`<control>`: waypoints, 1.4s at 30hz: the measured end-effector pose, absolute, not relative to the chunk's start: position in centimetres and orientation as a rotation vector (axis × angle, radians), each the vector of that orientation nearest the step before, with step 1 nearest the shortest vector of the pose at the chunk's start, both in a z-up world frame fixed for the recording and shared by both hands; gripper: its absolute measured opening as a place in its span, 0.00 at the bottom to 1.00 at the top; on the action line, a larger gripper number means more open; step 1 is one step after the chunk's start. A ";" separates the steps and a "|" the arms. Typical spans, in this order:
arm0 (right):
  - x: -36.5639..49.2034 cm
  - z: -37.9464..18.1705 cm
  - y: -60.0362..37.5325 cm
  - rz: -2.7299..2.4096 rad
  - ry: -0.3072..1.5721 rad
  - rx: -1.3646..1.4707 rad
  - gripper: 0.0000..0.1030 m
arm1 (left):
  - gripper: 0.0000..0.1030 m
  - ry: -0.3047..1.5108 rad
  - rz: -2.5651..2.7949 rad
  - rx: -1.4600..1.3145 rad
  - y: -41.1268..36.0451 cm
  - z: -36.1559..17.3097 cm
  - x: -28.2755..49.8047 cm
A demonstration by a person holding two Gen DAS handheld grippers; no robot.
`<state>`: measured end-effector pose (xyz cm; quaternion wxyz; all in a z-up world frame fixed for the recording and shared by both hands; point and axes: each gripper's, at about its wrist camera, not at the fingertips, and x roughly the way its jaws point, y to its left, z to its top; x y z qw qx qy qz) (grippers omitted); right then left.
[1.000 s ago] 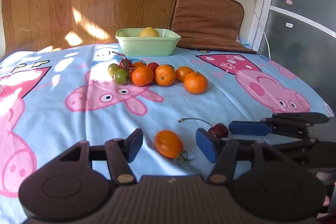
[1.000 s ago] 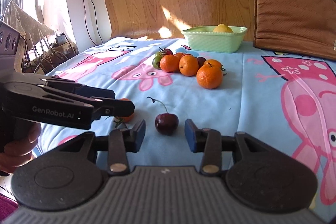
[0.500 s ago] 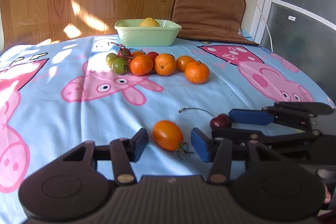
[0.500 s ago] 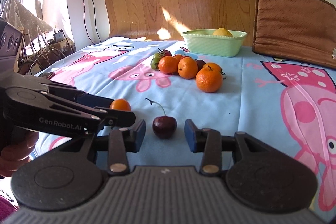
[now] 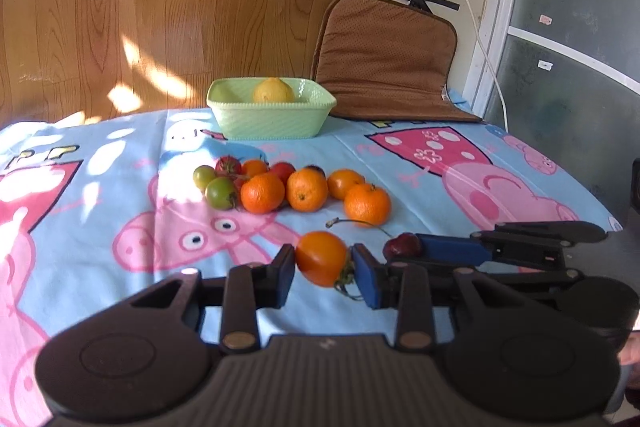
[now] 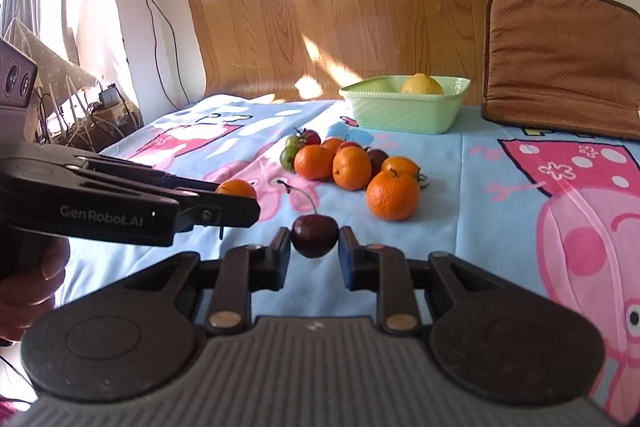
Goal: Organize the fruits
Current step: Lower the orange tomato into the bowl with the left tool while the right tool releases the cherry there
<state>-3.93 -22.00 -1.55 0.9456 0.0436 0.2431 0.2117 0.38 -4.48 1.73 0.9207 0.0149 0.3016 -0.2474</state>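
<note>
Clenching on an orange tomato, the left tongs are closing, its calyx pointing down-right. Right tongs grip a cherry, stem tilted up-left.

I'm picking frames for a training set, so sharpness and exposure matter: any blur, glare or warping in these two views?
Left wrist view: the orange tomato between the left gripper's closing pads is motion-smeared; sun patches bleach the tablecloth.
Right wrist view: the cherry stays sharp; the window side is overexposed.
Both: fisheye bends the edges.
</note>
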 end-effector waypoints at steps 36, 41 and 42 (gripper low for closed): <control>18.4 2.9 -25.9 0.399 0.522 0.114 0.29 | 0.36 0.627 -0.446 -0.063 -6.4 5.6 24.6; 11.6 4.8 -26.0 0.455 0.461 0.152 0.29 | 0.37 0.550 -0.423 -0.119 -1.9 7.4 18.1; 10.0 4.8 -25.8 0.472 0.454 0.159 0.29 | 0.37 0.548 -0.415 -0.125 -1.3 7.2 17.0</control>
